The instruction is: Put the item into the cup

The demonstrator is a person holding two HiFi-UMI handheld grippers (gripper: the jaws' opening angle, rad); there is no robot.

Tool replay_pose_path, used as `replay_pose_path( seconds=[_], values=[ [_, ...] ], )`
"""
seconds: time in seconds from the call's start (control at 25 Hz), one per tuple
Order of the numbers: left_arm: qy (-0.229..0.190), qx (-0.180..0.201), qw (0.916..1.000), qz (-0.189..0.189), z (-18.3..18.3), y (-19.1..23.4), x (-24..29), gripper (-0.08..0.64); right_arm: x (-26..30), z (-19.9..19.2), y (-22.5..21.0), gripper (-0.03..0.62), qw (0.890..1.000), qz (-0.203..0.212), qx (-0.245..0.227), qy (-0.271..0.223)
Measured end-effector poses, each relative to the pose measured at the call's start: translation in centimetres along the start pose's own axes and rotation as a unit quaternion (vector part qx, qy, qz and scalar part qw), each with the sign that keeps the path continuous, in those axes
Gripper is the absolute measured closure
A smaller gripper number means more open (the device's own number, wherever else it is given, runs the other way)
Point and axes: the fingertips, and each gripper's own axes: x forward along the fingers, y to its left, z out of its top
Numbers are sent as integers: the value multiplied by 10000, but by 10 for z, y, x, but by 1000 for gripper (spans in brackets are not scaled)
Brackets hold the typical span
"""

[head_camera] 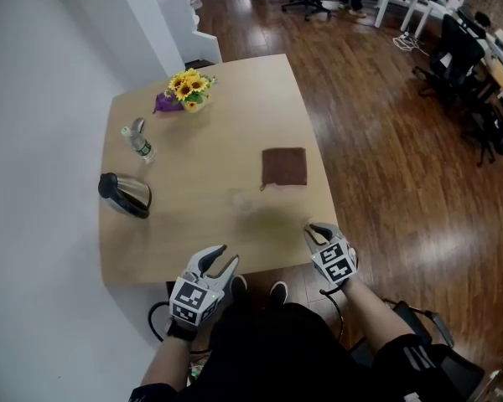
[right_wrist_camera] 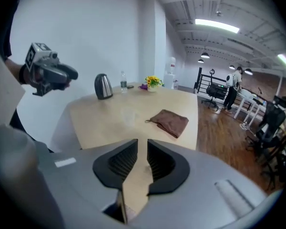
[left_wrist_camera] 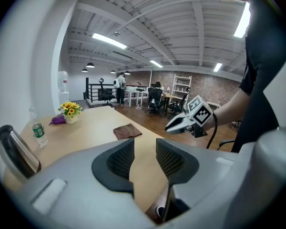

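Open-plan office, wood floor, pale wooden table (head_camera: 201, 141) w/ both grippers low at its near edge. Left gripper (head_camera: 225, 256): jaws spread a bit, nothing btwn them. Right gripper (head_camera: 312, 233): jaws a narrow gap apart, also empty.

Ahead of the right gripper & slightly to its left is a faint clear shape (head_camera: 242, 201), prob. the cup, though it's too washed-out to be sure. Brown cloth (head_camera: 284, 167) lies just beyond it, straight ahead of the right gripper. It's the likeliest "item", but can't confirm. Kettle (head_camera: 127, 195), water bottle (head_camera: 139, 143) & flowers (head_camera: 189, 88) sit well ahead-left of the left gripper.

Risks: the cup is near-invisible, so a jaw reaching for the cloth could clip it & tip it. The cloth is floppy, so it could drape over the rim or drag the cup along.
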Motion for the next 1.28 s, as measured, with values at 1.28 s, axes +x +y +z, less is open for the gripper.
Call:
replay_pose_path(
  seconds=[1.28],
  values=[
    [124, -205, 9996, 133, -22, 55, -30, 423, 72, 16, -25, 583, 9969, -345, 396, 586]
  ],
)
